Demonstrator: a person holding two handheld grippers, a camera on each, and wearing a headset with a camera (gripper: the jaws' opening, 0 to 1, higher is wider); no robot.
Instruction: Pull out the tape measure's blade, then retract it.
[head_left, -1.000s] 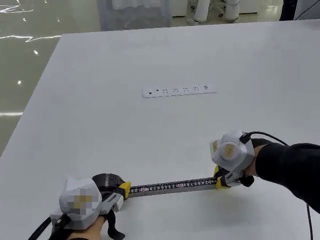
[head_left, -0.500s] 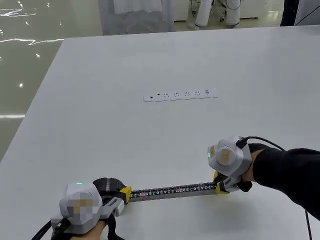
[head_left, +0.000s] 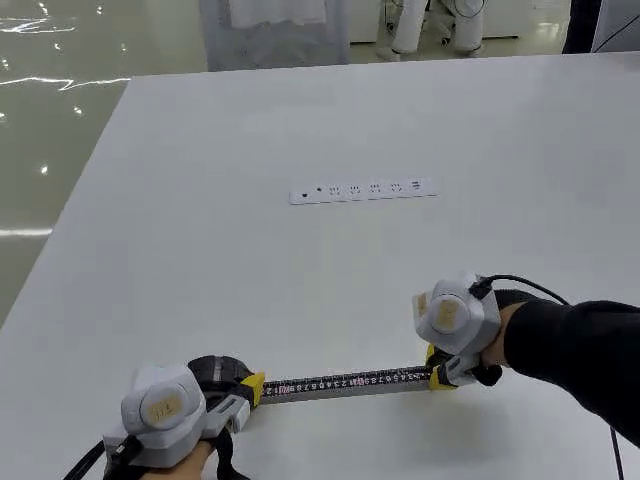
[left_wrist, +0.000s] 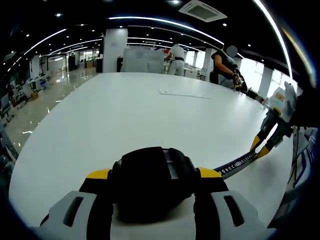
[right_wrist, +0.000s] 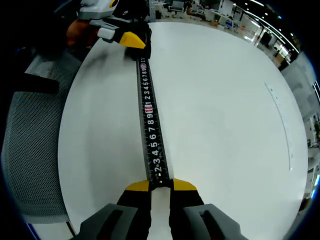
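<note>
A black tape measure case (head_left: 218, 372) lies near the table's front edge, held between the yellow-tipped jaws of my left gripper (head_left: 247, 386). In the left gripper view the case (left_wrist: 152, 185) sits squeezed in that gripper (left_wrist: 152, 173). The numbered blade (head_left: 345, 381) runs flat along the table to the right. My right gripper (head_left: 440, 375) is shut on its tip. In the right gripper view the blade (right_wrist: 150, 125) stretches from the right gripper (right_wrist: 160, 186) up to the case (right_wrist: 136, 15). The blade (left_wrist: 235, 163) also crosses the left gripper view's right side.
A white power strip (head_left: 364, 189) lies in the middle of the white table (head_left: 300, 270). The table's left edge drops to a glossy floor (head_left: 50, 120). A grey mesh chair (right_wrist: 30, 150) stands by the near edge. People (left_wrist: 176, 52) stand beyond the far end.
The head view has tilted a little, so the power strip sits lower. Both grippers keep their holds and the drawn-out length of blade looks about the same.
</note>
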